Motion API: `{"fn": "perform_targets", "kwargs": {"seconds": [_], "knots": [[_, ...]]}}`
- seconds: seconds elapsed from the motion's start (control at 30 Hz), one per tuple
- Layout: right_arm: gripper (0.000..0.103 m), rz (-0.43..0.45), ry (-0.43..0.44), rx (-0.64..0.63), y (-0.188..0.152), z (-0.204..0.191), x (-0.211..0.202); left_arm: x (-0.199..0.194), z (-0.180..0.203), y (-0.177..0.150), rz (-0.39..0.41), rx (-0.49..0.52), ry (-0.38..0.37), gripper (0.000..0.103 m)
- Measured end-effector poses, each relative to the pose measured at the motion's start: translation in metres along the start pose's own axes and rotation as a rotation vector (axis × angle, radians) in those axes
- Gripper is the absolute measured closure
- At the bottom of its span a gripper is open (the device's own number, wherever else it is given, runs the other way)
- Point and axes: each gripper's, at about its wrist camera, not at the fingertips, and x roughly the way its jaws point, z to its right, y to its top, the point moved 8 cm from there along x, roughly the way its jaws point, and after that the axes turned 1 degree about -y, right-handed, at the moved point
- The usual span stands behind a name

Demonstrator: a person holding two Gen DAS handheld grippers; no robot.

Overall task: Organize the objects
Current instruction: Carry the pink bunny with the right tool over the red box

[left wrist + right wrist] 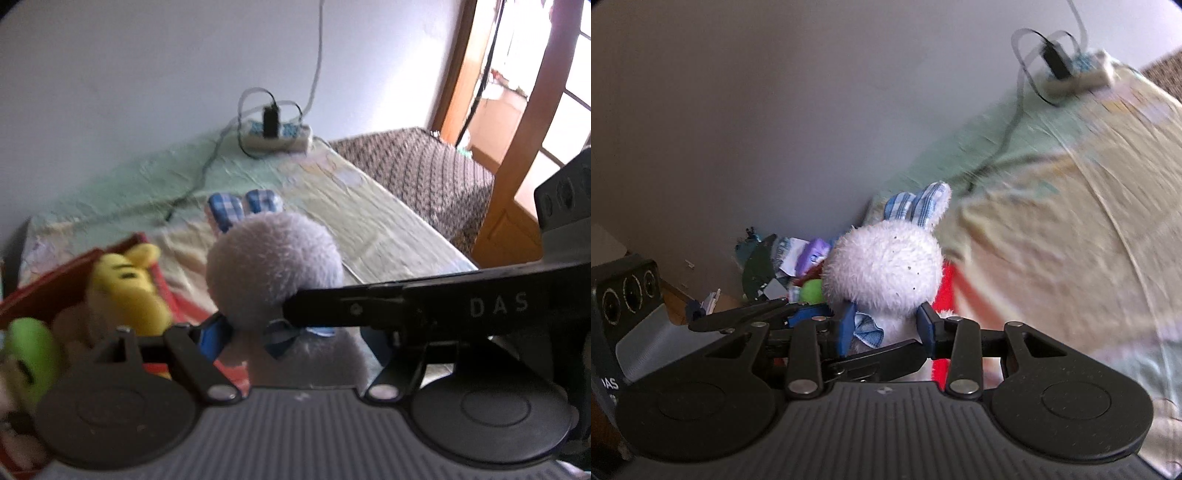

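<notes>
A white plush rabbit [273, 273] with blue plaid ears and a plaid bow hangs above the sheet, held by both grippers. My left gripper [275, 332] has its blue left pad against the rabbit's neck. Its other finger is hidden behind the right gripper's black finger [369, 302], which crosses in from the right. In the right wrist view my right gripper [885, 328] is shut on the rabbit [886, 273], both blue pads pressing its neck. Below and to the left stands a red box [55, 280] with a yellow plush [122, 291] and a green plush [29, 354] in it.
A pale green and yellow sheet [332, 221] covers the surface. A white power strip [277, 136] with a black plug and trailing cables lies by the wall. A brown patterned seat [417, 170] and a wooden door frame [517, 177] stand to the right. Clutter [790, 258] lies on the floor.
</notes>
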Motion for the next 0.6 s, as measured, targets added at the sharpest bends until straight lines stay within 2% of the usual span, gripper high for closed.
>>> {"fn": "perform_targets", "kwargs": {"seconds": [0.3,0.6], "knots": [[0.063,-0.029,0.088,-0.107,-0.003,-0.061,0.044,-0.051,-0.064,-0.014,0.078,-0.109,0.054,0.03],[0.063,-0.093,0.091,-0.138,-0.016,-0.085,0.088,-0.059,-0.109,-0.034,0.073,-0.234,0.069,0.03]]}}
